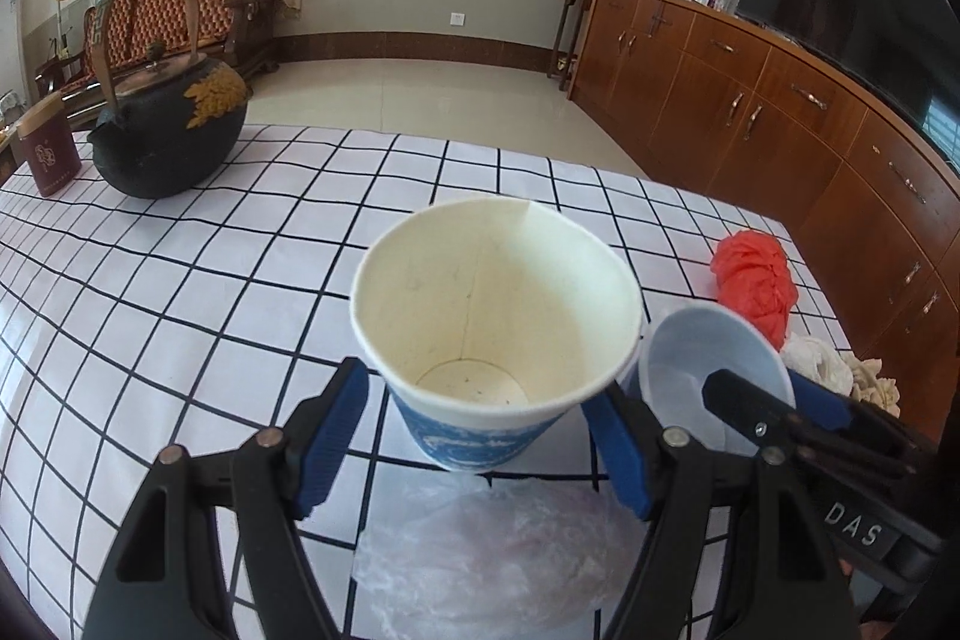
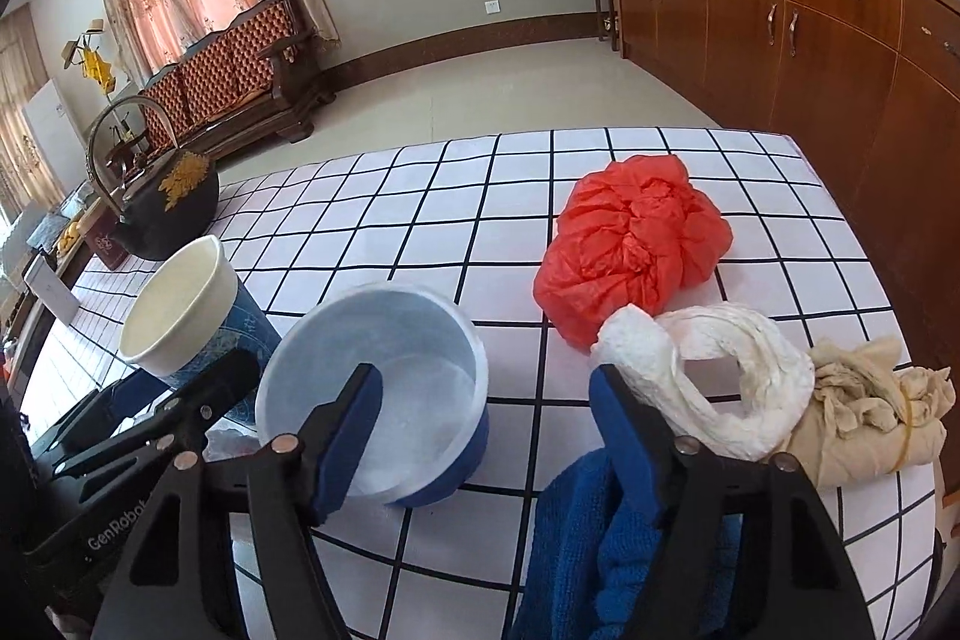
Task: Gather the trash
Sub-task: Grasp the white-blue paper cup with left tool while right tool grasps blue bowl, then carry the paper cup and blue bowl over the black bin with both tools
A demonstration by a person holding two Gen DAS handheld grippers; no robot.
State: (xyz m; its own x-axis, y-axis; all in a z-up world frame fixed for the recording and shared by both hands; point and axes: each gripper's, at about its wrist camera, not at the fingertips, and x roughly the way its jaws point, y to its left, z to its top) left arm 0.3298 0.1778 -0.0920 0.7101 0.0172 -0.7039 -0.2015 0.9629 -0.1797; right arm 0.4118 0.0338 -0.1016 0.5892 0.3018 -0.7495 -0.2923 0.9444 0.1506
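From the left wrist, the left gripper [image 1: 480, 436] stands spread wide around a blue-patterned paper cup [image 1: 495, 316]; the cup sits tilted between the two blue pads, with a gap showing at the left pad, while at the right pad I cannot tell whether it touches; a clear plastic bag [image 1: 486, 550] lies crumpled on the checked tablecloth [image 1: 180, 280] just under the jaws; a pale plastic cup [image 1: 702, 358] leans just beside the paper cup, with the other tool's black finger across its mouth; a black teapot [image 1: 168, 124] and a maroon tin [image 1: 48, 145] stand well apart at the far left.

From the right wrist, the right gripper [image 2: 486, 430] is open too, holding nothing; its left pad lies inside the plastic cup's mouth, its right pad beside a twisted white tissue [image 2: 702, 370]; a red plastic bag [image 2: 630, 244] sits beyond, touching the tissue; a beige rag [image 2: 864, 418] and a blue cloth [image 2: 576, 538] lie near the front edge.
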